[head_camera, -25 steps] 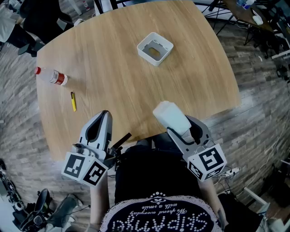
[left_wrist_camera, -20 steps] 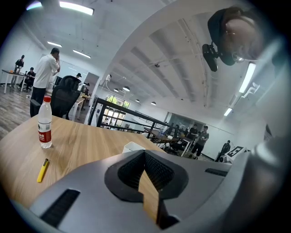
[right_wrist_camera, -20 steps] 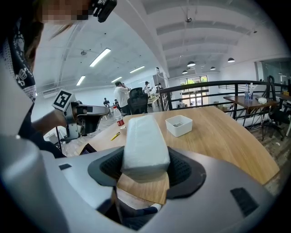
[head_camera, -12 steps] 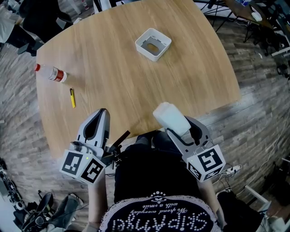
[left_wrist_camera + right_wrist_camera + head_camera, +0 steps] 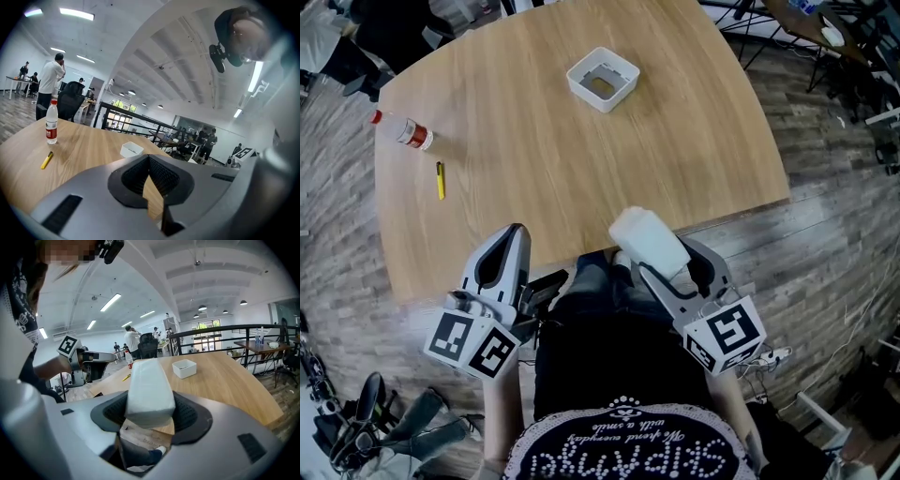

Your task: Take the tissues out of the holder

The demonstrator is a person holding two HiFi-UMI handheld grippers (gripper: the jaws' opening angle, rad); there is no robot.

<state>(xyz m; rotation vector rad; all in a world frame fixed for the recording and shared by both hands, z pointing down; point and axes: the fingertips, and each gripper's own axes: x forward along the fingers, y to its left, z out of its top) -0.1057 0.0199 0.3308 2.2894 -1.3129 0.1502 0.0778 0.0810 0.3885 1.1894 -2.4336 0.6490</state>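
The white square holder (image 5: 602,79) stands open-topped on the far part of the round wooden table (image 5: 675,141), and nothing shows inside it; it also appears small in the left gripper view (image 5: 131,149) and the right gripper view (image 5: 183,368). My right gripper (image 5: 649,255) is shut on a white tissue pack (image 5: 645,240), held at the table's near edge above the person's lap. The pack (image 5: 147,390) sticks up from between the jaws of the right gripper (image 5: 149,412). My left gripper (image 5: 517,233) hovers at the near edge, shut and empty (image 5: 149,160).
A plastic water bottle (image 5: 401,131) with a red label lies at the table's left edge, with a yellow pen (image 5: 441,180) near it. Dark chairs and cables ring the table on the wood floor. People stand at desks far behind in the left gripper view.
The table has slid up and away in the head view: both grippers have drawn back from it toward the person's body. The right gripper still holds the tissue pack.
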